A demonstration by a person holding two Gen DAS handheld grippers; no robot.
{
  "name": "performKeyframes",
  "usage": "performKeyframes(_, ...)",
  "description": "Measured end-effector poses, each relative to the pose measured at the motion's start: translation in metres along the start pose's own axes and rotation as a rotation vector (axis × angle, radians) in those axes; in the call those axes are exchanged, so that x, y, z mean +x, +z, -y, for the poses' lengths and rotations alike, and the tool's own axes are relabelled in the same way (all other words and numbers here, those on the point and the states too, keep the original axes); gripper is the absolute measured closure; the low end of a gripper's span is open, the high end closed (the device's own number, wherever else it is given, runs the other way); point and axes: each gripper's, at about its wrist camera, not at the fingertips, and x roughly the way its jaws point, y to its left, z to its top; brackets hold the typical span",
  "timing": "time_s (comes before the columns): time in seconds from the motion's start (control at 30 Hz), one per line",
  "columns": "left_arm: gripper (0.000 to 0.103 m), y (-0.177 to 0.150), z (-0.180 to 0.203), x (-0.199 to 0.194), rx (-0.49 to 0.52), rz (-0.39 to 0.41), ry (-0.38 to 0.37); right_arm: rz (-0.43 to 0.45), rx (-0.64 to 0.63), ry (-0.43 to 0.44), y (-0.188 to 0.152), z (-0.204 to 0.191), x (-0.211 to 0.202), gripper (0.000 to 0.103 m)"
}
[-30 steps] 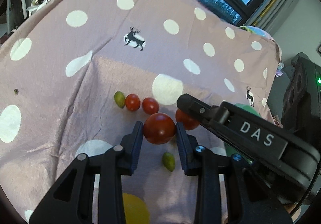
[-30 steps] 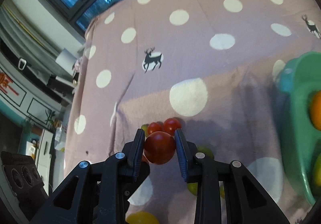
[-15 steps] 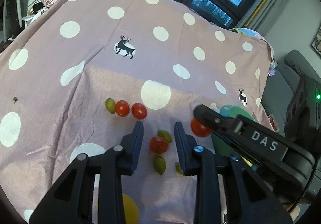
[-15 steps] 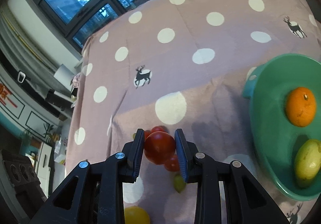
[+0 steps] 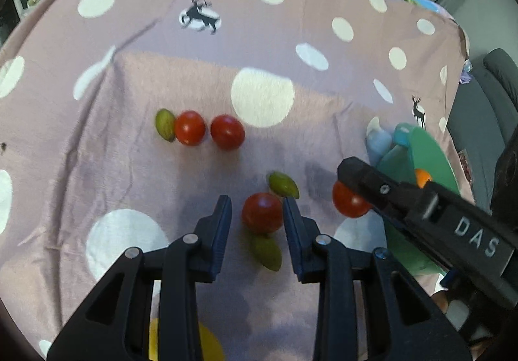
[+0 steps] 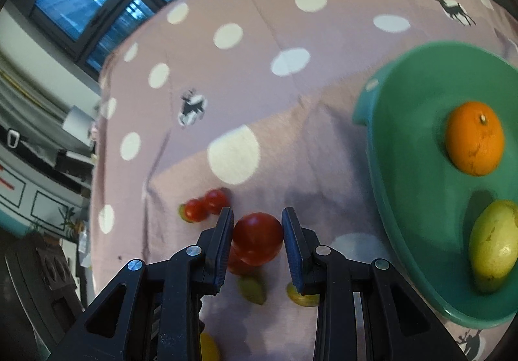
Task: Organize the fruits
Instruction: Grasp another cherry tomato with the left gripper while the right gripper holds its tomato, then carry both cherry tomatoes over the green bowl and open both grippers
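Observation:
My right gripper (image 6: 257, 236) is shut on a red tomato (image 6: 257, 238) and holds it above the cloth, left of the green bowl (image 6: 417, 186). The bowl holds an orange (image 6: 475, 137) and a yellow-green fruit (image 6: 492, 251). In the left wrist view the right gripper (image 5: 348, 196) shows with its tomato (image 5: 349, 204) beside the bowl (image 5: 427, 154). My left gripper (image 5: 257, 215) is open, its fingers either side of a red tomato (image 5: 262, 213) lying on the cloth. Two more tomatoes (image 5: 207, 131) and green olive-like fruits (image 5: 283, 184) lie around.
A pink polka-dot cloth (image 5: 259, 37) covers the table. A yellow fruit (image 5: 207, 344) lies near the front edge, under my left gripper. A green fruit (image 5: 265, 252) lies just behind the left fingers. Windows and shelves stand beyond the table's far side.
The left gripper opened and let go of its tomato, which now lies on the cloth, and has dropped lower over it. The right gripper carried its tomato rightward toward the green bowl.

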Motion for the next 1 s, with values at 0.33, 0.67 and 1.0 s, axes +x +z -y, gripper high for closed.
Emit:
performKeyframes(0.33,0.070,-0.002,0.003,0.017,-0.003,-0.055,-0.033,-0.030,0.002,-0.023,-0.001,0.004,0.008,0.070)
performKeyframes(0.67,0.073,-0.008,0.012,0.011,0.034,-0.021,-0.020,-0.011,0.023,0.018,0.000,0.007,0.000,0.070)
performKeyframes(1.0,0.073,-0.012,0.018,-0.026,-0.009,0.126,-0.099,0.064,-0.001,0.078,0.000,0.005,-0.030,0.070)
